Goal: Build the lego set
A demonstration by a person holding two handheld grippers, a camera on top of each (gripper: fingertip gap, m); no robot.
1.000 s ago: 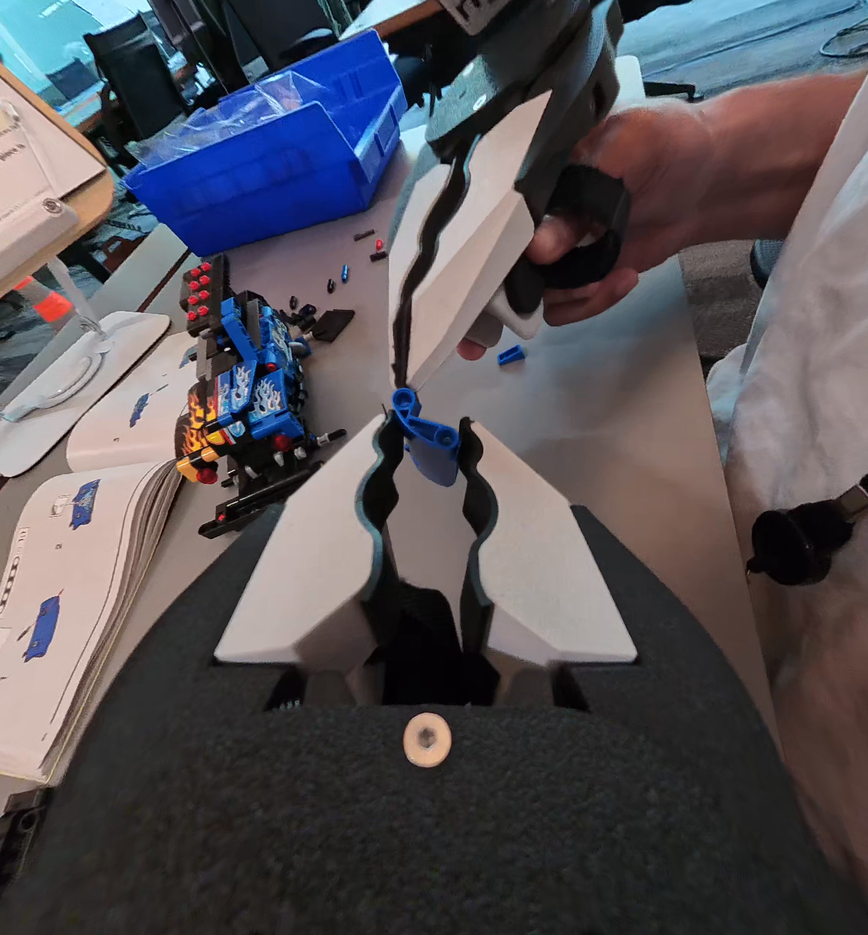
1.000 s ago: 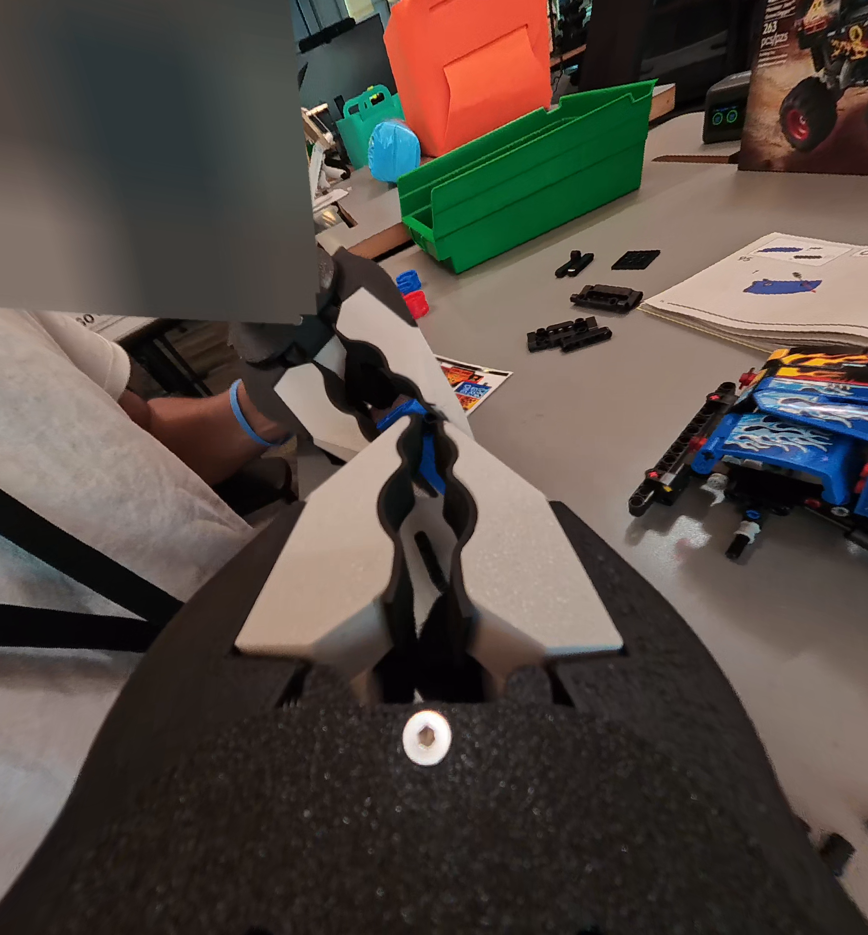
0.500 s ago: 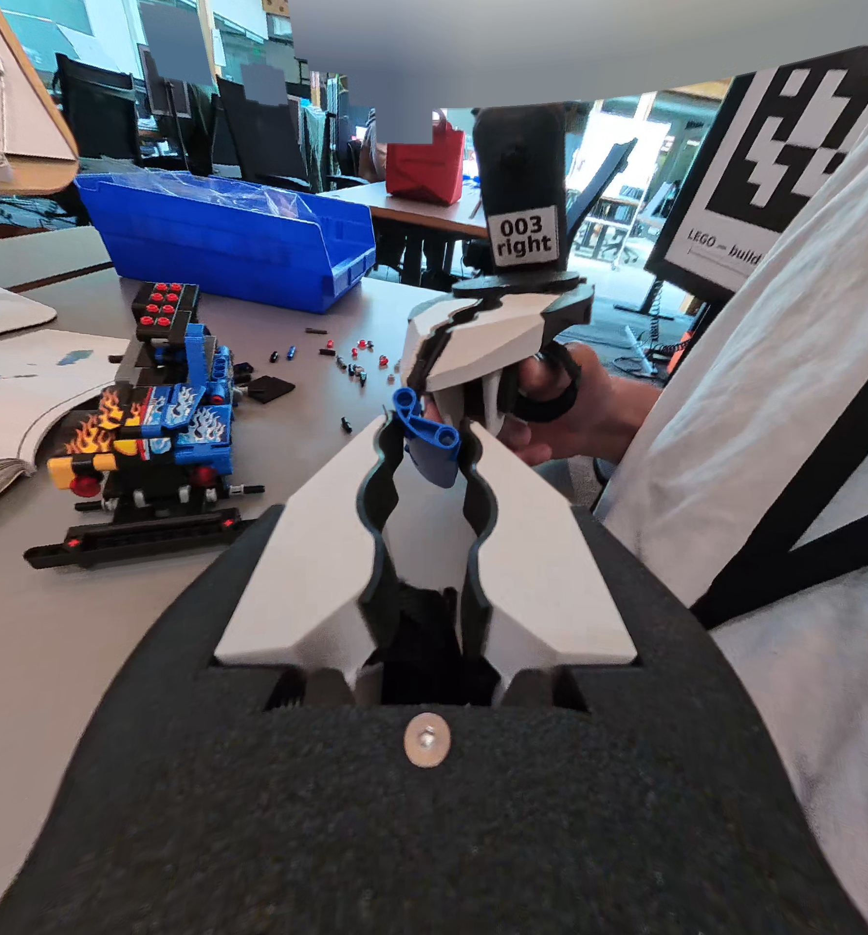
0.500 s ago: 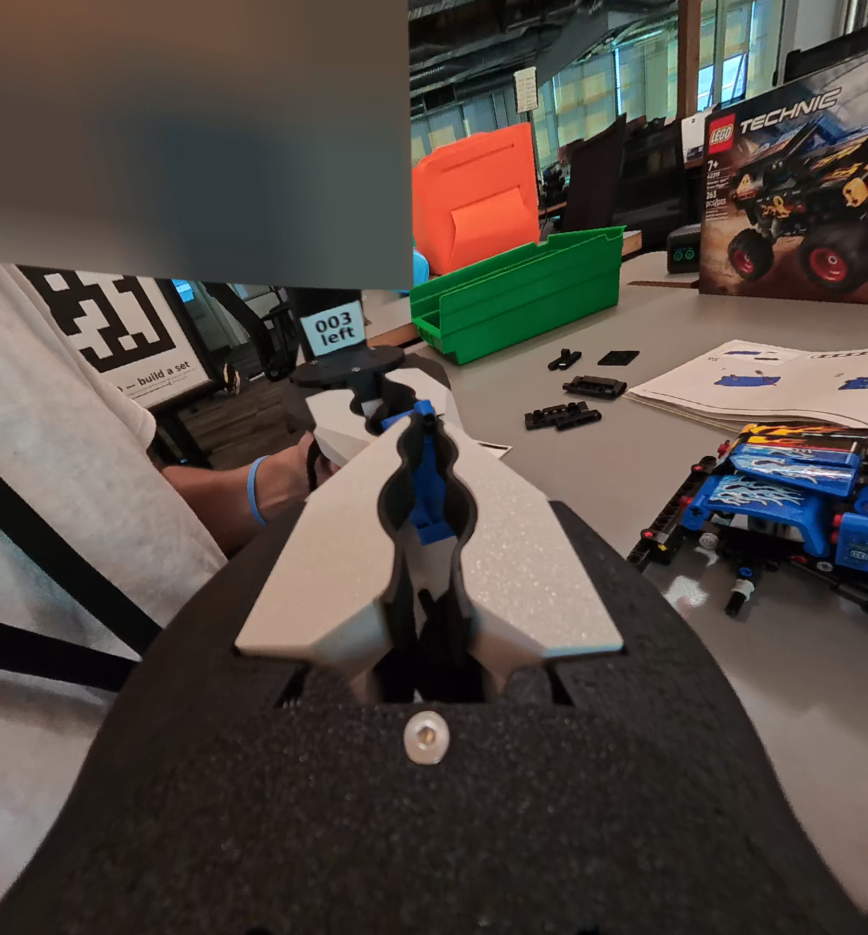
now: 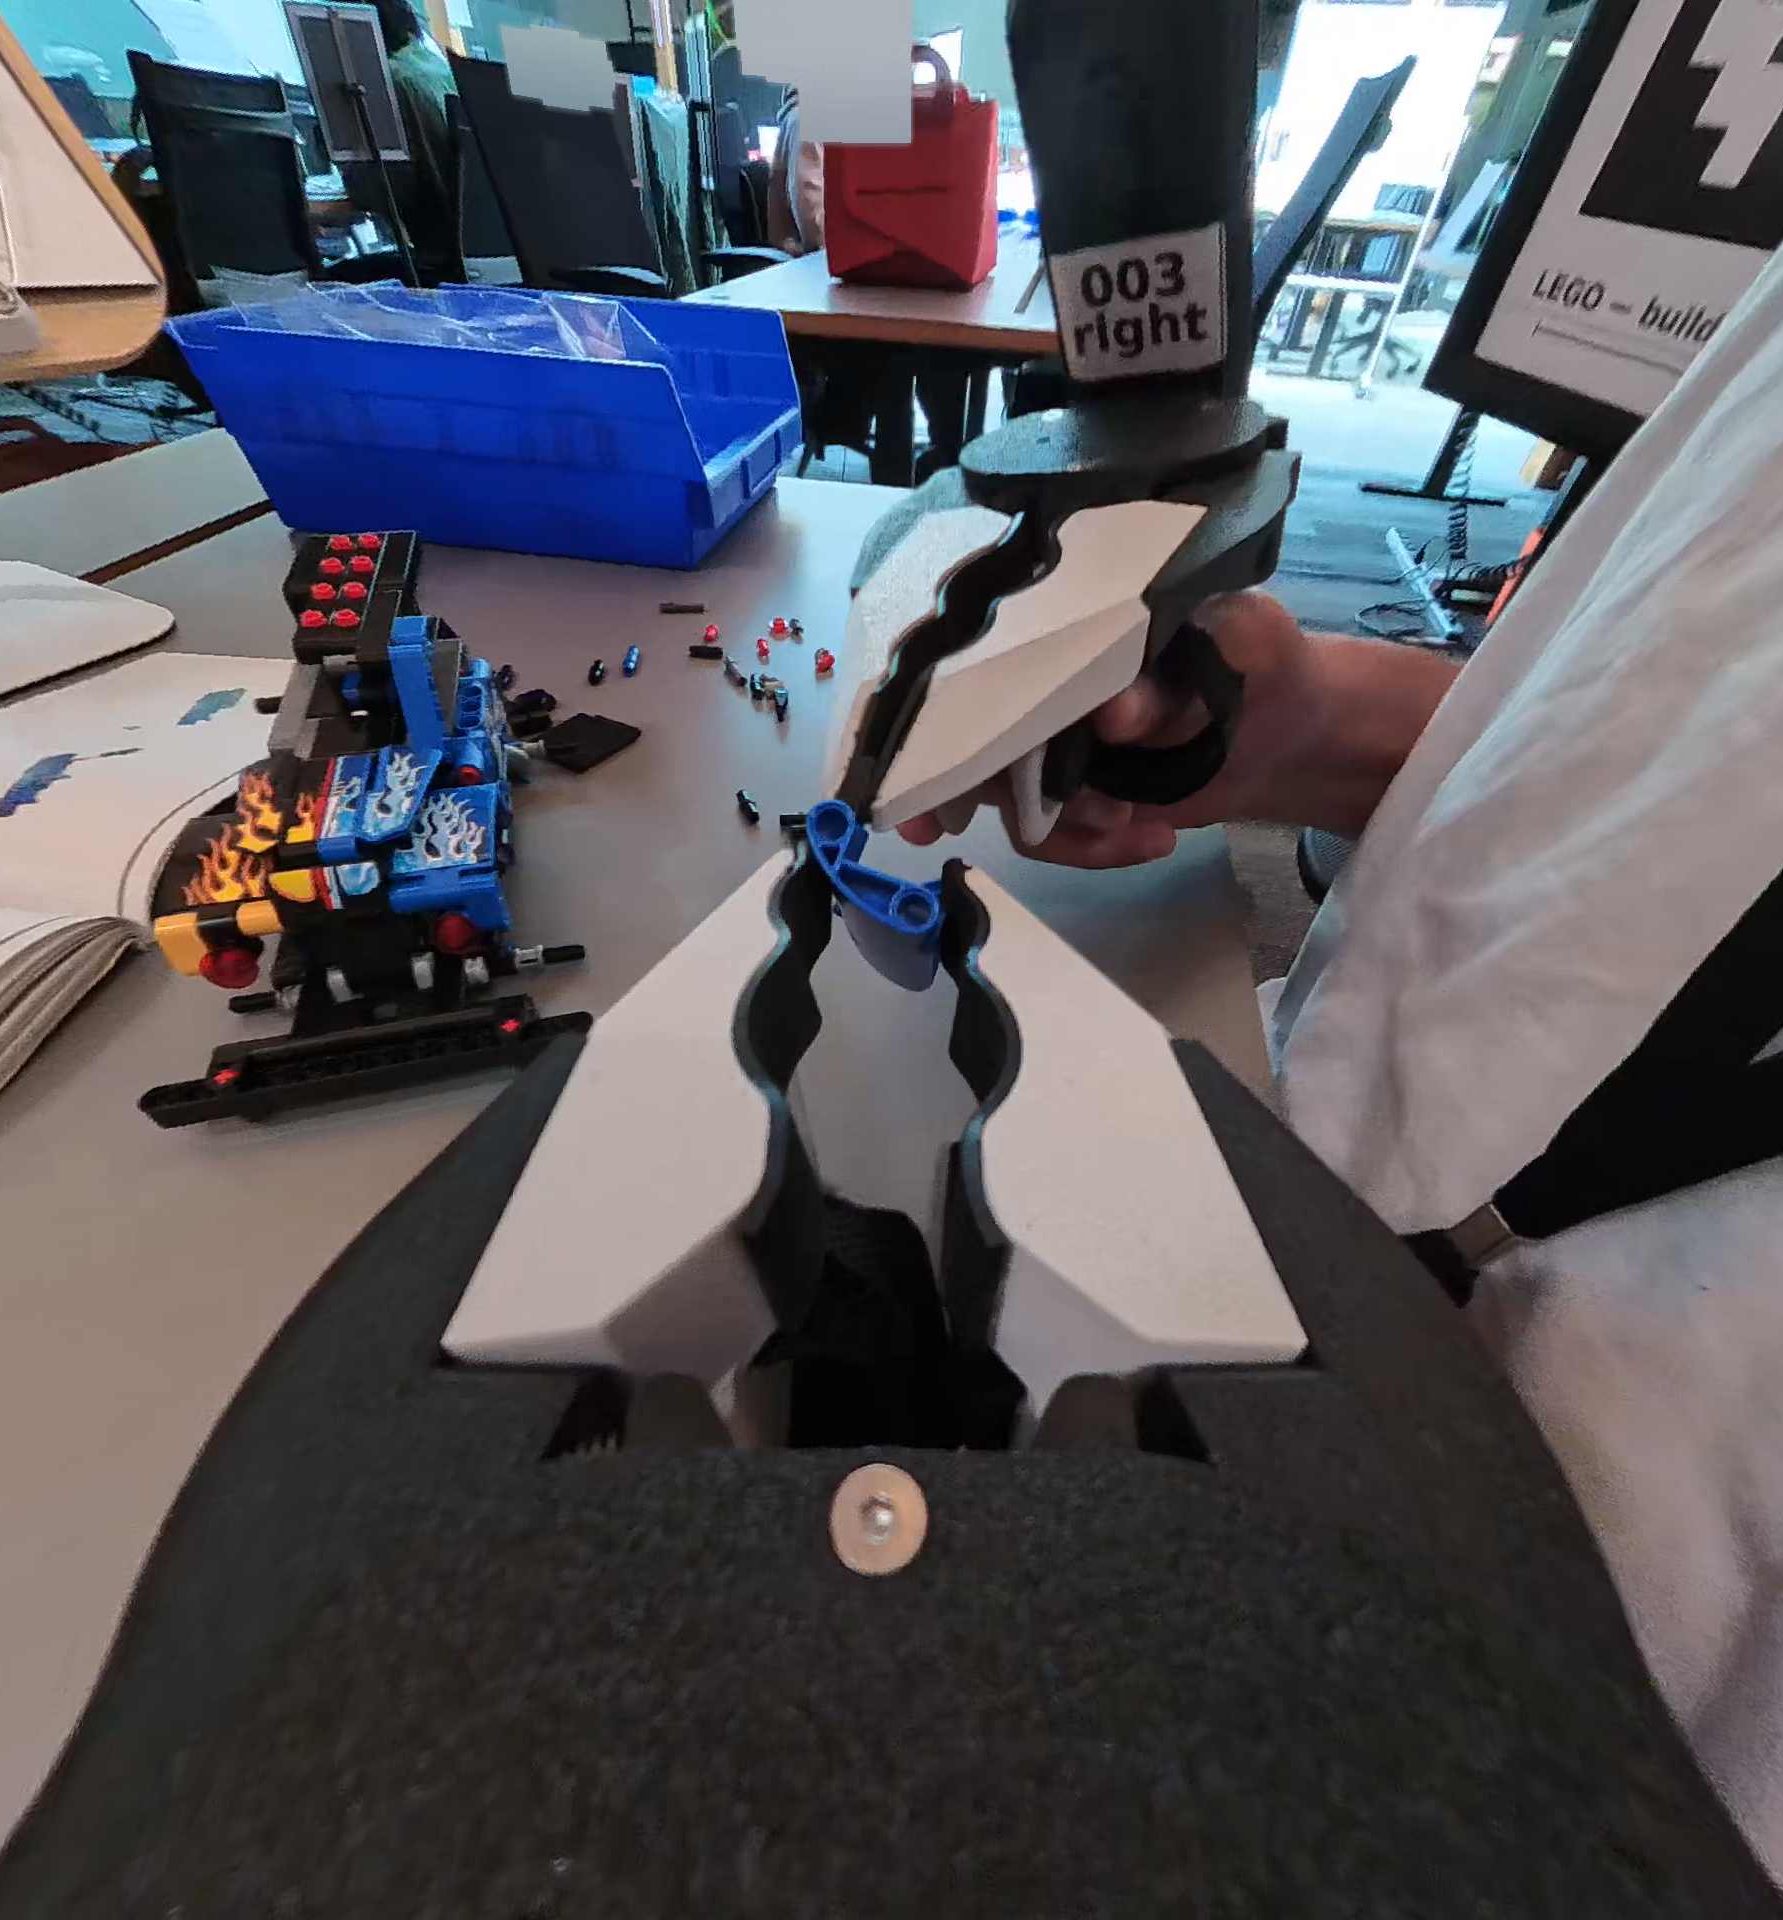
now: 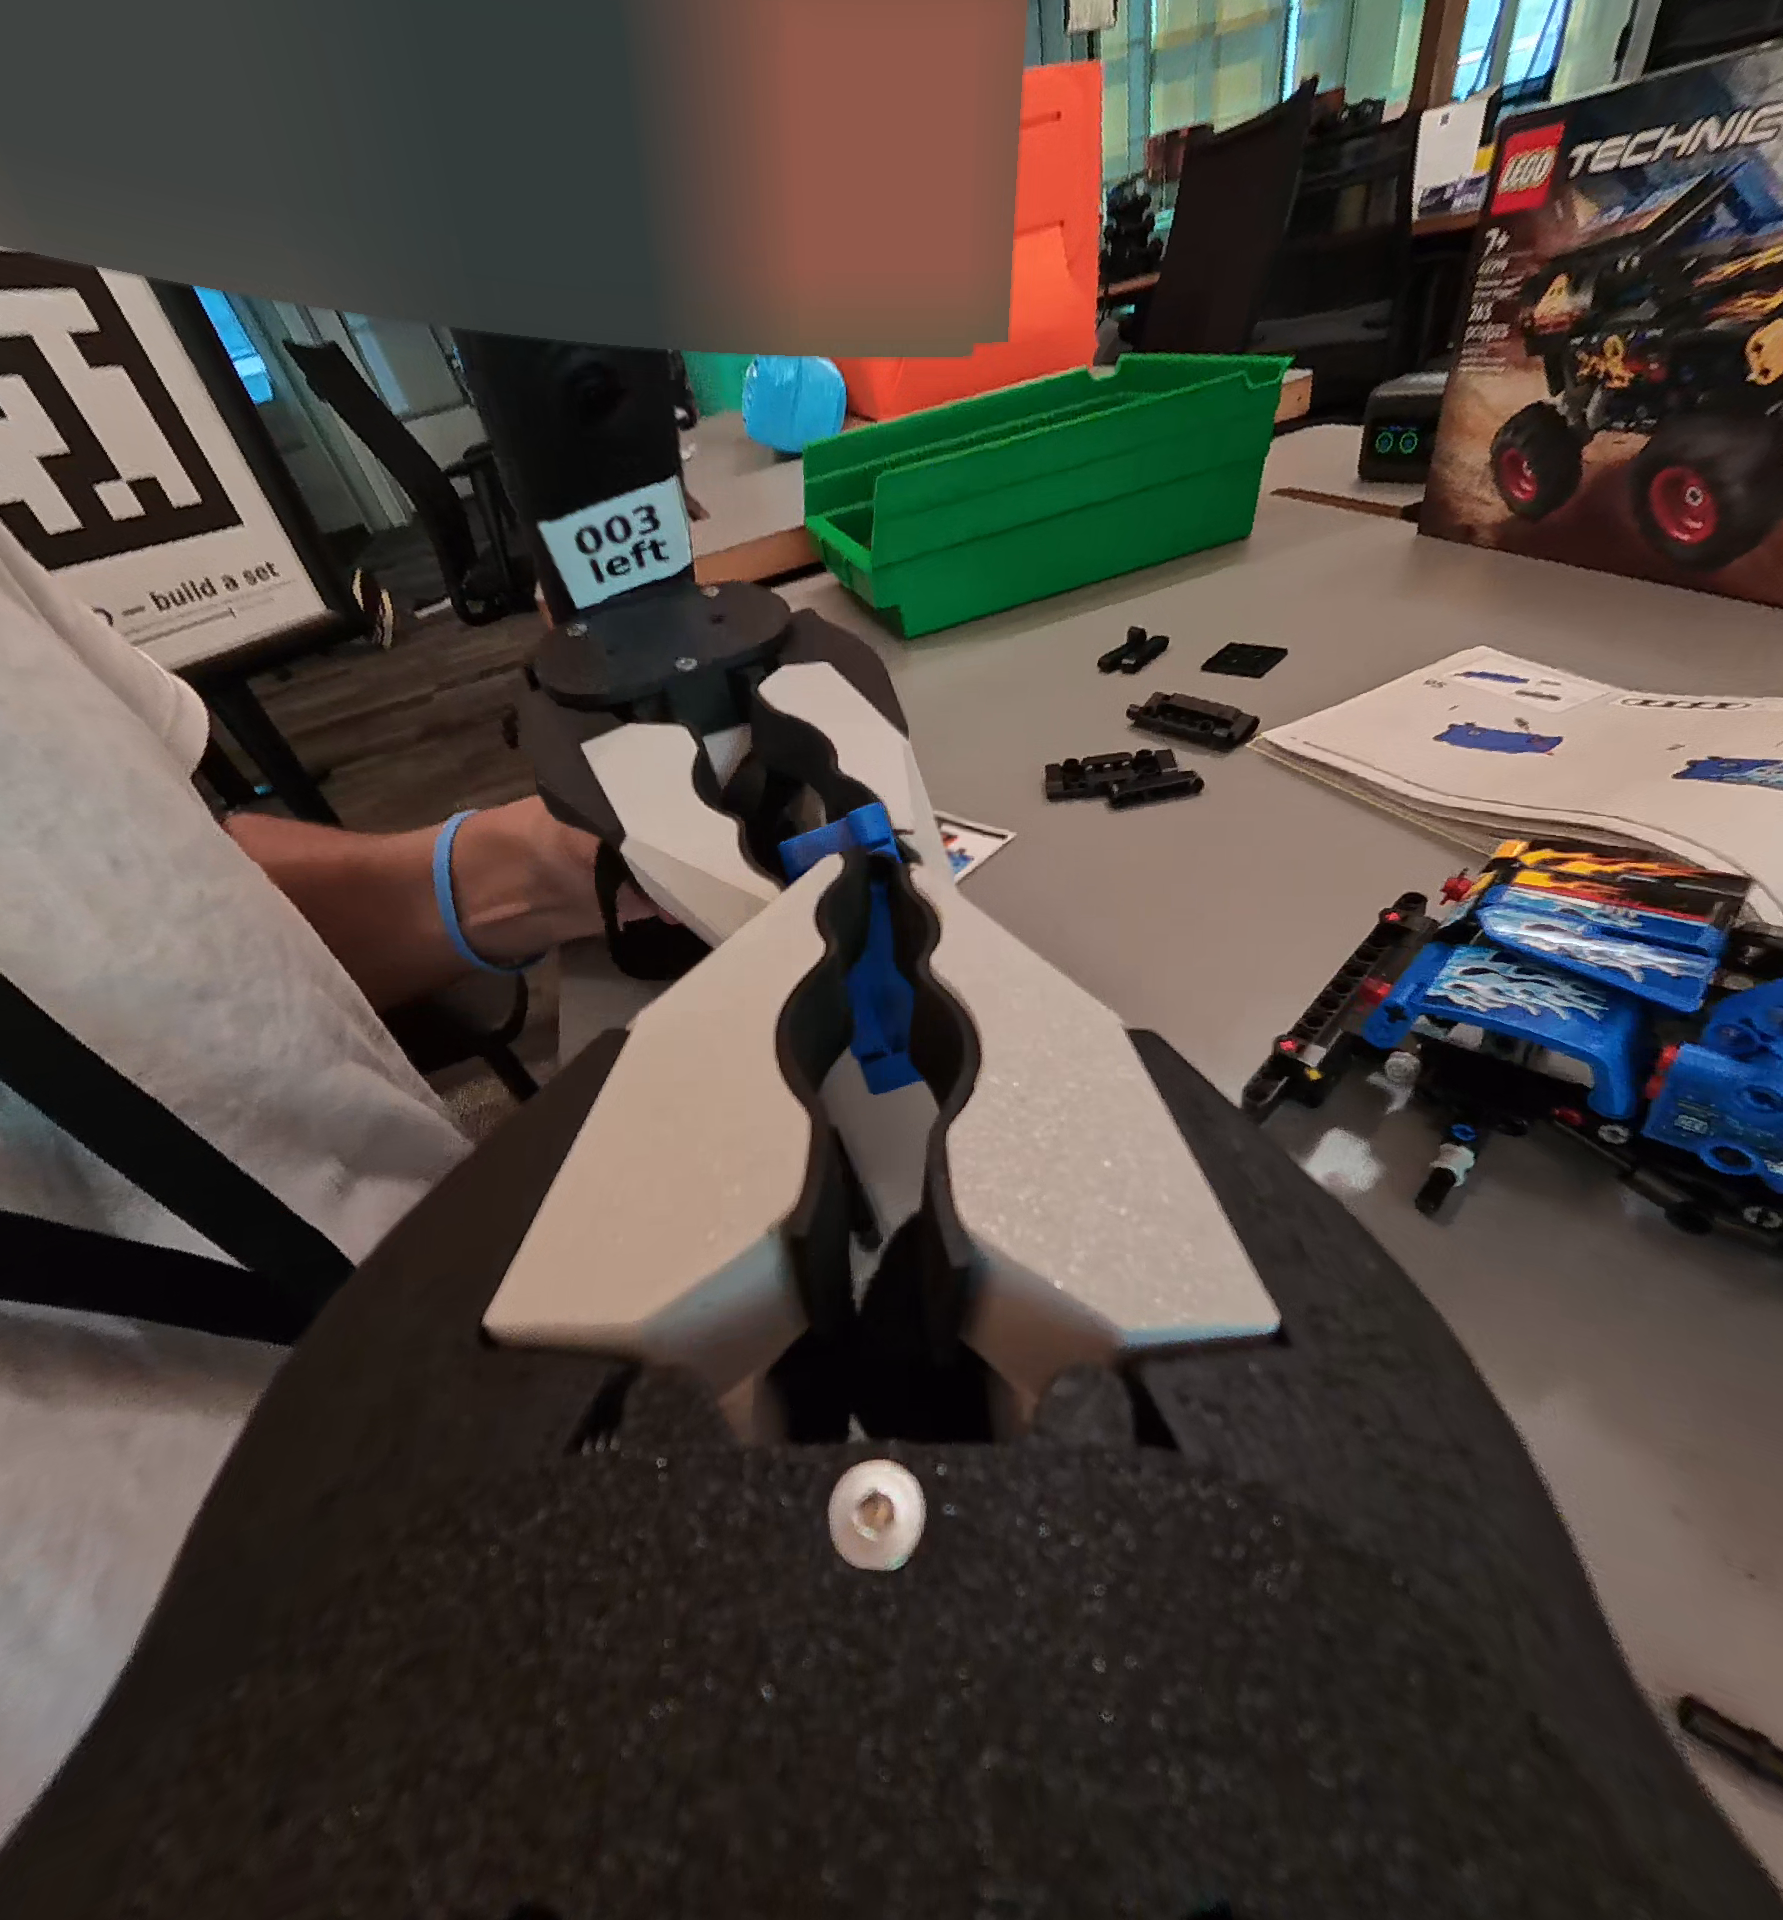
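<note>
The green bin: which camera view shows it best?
The right wrist view. The green bin stands whole on the table behind the left tongs, its long side and open top visible. The left wrist view does not show it.

An open-plan office or lab: rows of office chairs [image 5: 565, 197] and desks behind the blue parts bin [image 5: 513, 426] on the table [image 5: 87, 1299].

1. Blue curved lego panel [image 5: 882, 914]: held off the bench, apparently pinched at both ends.
2. Part-built blue flame-decorated truck [image 5: 347, 831]: upright on the bench beside scattered small pins [image 5: 762, 665].
</note>
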